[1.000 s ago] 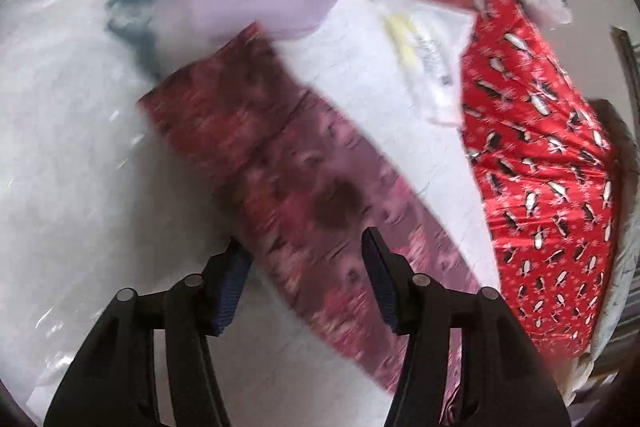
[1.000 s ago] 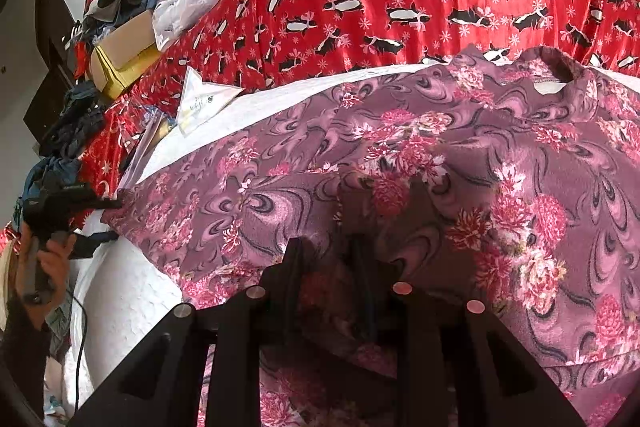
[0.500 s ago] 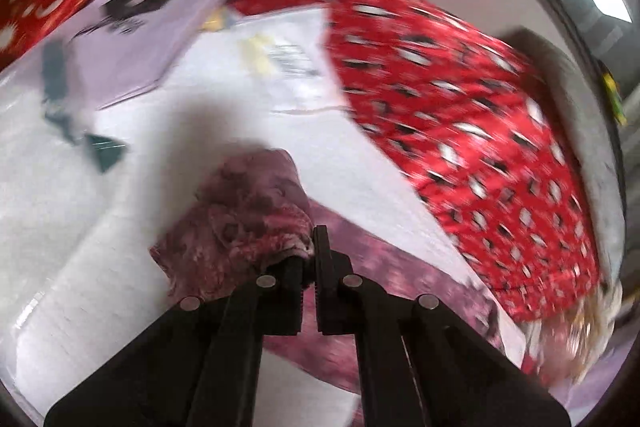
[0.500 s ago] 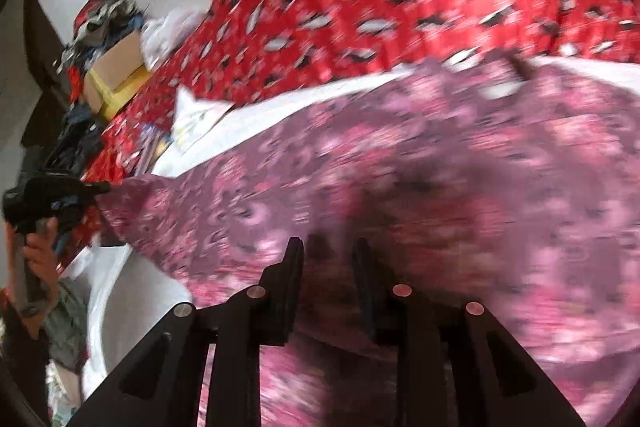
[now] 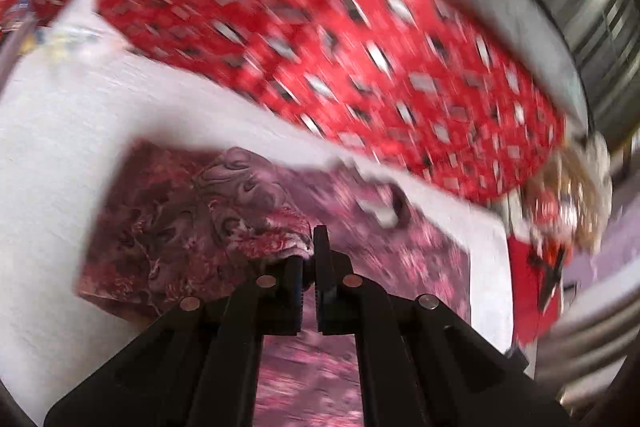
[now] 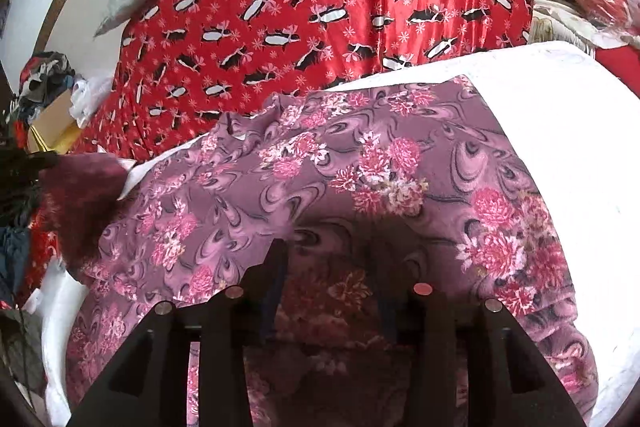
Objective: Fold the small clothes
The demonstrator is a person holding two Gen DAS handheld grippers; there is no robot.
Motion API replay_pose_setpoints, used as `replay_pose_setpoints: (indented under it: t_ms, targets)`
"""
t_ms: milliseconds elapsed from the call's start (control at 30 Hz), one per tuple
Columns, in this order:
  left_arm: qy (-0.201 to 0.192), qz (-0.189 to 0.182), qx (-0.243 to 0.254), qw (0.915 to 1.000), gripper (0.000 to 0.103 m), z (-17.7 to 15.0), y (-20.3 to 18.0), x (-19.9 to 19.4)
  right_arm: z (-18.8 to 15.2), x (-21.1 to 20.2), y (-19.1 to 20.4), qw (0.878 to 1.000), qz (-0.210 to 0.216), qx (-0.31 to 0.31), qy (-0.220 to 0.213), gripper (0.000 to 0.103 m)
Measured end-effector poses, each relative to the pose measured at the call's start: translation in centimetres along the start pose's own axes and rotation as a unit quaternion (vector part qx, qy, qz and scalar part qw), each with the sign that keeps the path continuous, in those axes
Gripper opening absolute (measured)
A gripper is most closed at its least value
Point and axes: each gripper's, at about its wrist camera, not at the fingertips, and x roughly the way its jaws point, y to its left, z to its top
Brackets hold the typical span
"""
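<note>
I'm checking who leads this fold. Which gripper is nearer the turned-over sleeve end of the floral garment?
Left. The left gripper is shut on the sleeve end, lifting it. The right gripper, jaws opening, sits over the floral garment body, away from that end.

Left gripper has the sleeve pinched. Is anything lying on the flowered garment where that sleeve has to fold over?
Nothing visible does. The left gripper holds the bunched sleeve, and the flowered garment lies bare on the white sheet. The right gripper, jaws opening, is low over the near part.
</note>
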Motion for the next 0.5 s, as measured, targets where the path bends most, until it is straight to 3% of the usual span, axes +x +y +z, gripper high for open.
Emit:
replay_pose_setpoints:
  t_ms: [133,267,367,500]
  targets:
    - [0.063,0.032,0.04,0.9967,0.002,-3.8,-3.8,6.2,-0.2,0.2,0.1,1.0,0.009,-0.005,0.0,0.051]
    - [0.105,0.073,0.04,0.9909,0.004,-5.9,-3.9,10.2,-0.3,0.2,-0.7,1.0,0.027,0.009,-0.003,0.051]
    - [0.1,0.043,0.03,0.9936,0.013,-5.7,-3.2,8.6,-0.4,0.2,-0.9,0.999,0.034,0.015,-0.005,0.051]
    - [0.083,-0.017,0.005,0.9964,0.028,-5.8,-0.3,3.3,-0.1,0.2,-0.6,1.0,0.023,0.008,0.002,0.05]
